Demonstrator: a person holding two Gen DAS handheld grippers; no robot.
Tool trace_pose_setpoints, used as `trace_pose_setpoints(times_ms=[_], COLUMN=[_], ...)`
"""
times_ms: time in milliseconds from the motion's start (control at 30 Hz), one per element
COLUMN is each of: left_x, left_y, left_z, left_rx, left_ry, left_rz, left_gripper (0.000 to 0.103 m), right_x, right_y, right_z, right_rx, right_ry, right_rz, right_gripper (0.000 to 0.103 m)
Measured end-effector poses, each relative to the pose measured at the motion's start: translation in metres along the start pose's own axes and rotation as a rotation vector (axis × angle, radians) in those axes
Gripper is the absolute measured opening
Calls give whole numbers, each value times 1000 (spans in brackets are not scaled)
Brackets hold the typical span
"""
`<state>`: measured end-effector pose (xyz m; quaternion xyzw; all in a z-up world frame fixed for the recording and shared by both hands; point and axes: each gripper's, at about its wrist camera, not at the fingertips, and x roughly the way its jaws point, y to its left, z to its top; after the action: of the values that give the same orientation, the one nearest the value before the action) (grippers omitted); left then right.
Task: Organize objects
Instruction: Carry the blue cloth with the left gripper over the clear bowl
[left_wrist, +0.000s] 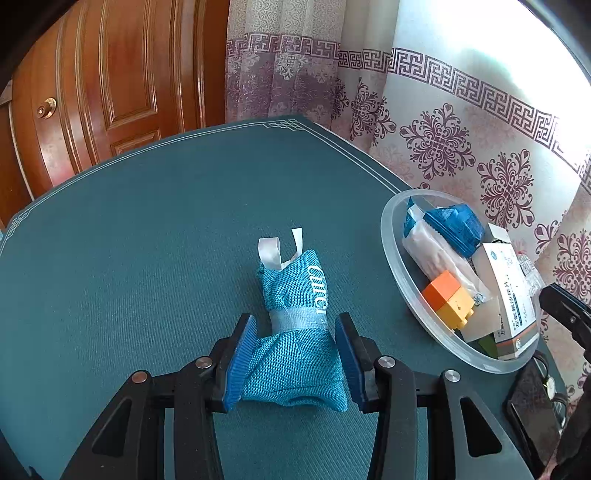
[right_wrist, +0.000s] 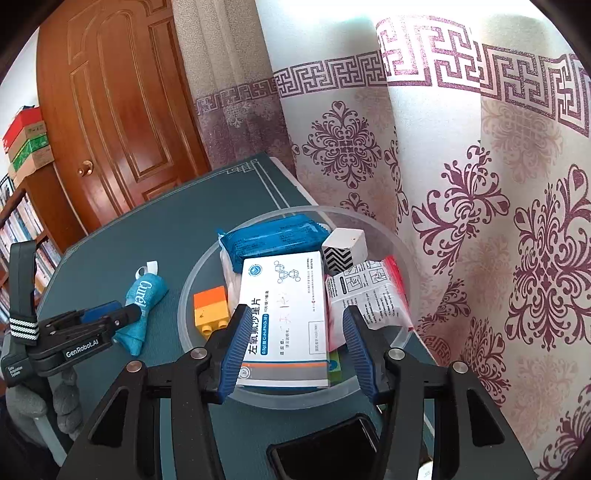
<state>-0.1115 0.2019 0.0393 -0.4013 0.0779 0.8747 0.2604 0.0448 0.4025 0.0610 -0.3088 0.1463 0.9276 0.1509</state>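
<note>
A blue woven pouch (left_wrist: 295, 325) with white lettering and a white ribbon loop lies on the green table mat (left_wrist: 147, 258). My left gripper (left_wrist: 295, 354) has its blue pads on both sides of the pouch's near end, touching it. The pouch also shows in the right wrist view (right_wrist: 142, 306), with the left gripper (right_wrist: 110, 317) on it. A clear round bowl (right_wrist: 192, 291) holds a white medicine box (right_wrist: 288, 314), an orange and yellow block (right_wrist: 210, 306), a blue packet (right_wrist: 273, 236) and other items. My right gripper (right_wrist: 295, 343) is open above the bowl's near side.
A dark phone (right_wrist: 325, 454) lies on the table just in front of the bowl. Patterned curtains (right_wrist: 480, 184) hang right behind the table. A wooden door (right_wrist: 122, 110) and a bookshelf (right_wrist: 22, 229) stand to the left.
</note>
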Motion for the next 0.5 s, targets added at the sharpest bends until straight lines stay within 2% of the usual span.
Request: trace_pose_setpoints(times_ms=[100, 300, 400, 500], left_x=[4, 7, 3, -11], left_y=[-1, -8, -12, -21], left_z=[0, 0, 3, 9], left_rx=[-1, 10, -3, 13], left_ry=[8, 16, 13, -24], left_rz=[13, 30, 15, 7], left_gripper=[47, 39, 37, 37], right_x=[-4, -8, -11, -15], right_y=[-2, -6, -7, -10], right_z=[-2, -6, -8, -9], right_rx=[-8, -26, -36, -41], right_ry=[-4, -5, -7, -16], right_rz=[10, 33, 39, 43], right_gripper=[53, 53, 53, 53])
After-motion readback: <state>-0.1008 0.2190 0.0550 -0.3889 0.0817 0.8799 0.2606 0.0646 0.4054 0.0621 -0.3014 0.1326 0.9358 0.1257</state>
